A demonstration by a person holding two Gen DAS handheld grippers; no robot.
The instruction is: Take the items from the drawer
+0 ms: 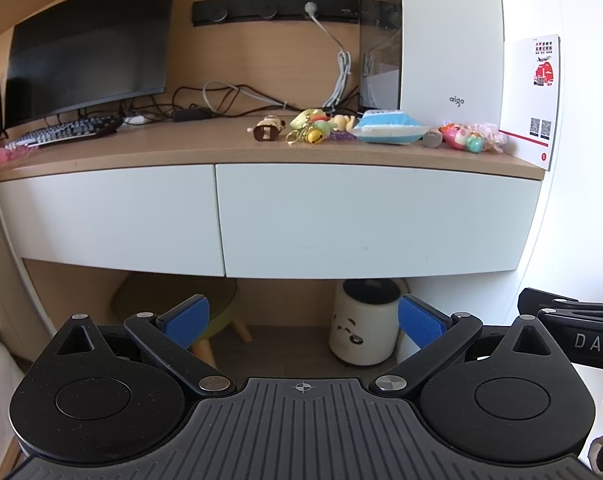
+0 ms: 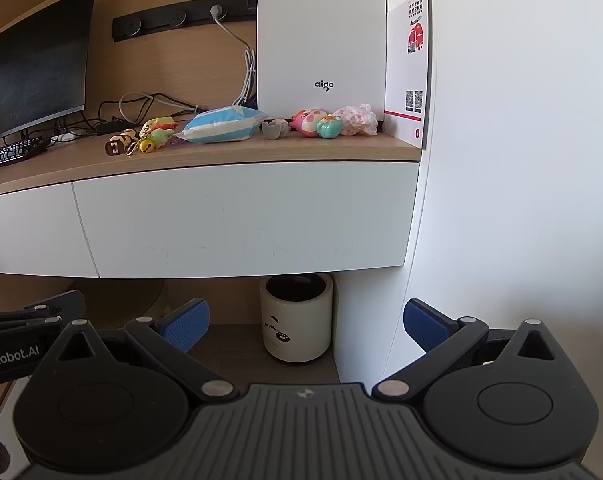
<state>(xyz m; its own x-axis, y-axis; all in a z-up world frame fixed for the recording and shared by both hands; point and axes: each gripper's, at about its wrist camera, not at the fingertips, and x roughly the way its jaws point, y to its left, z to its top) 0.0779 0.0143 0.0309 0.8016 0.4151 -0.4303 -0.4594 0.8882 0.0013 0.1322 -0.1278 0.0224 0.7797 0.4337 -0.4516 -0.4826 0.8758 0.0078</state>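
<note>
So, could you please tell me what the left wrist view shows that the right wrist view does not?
Only the left wrist view shows the green stool under the desk, the case's dark glass side and the whole monitor. Only the right wrist view shows the broad bare wall on the right. Both share the closed white drawer, the toys, the blue pouch, the bin and an open gripper: left gripper, right gripper.

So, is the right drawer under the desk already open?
No, the right drawer is shut, its white front flush beside the left drawer.
</note>
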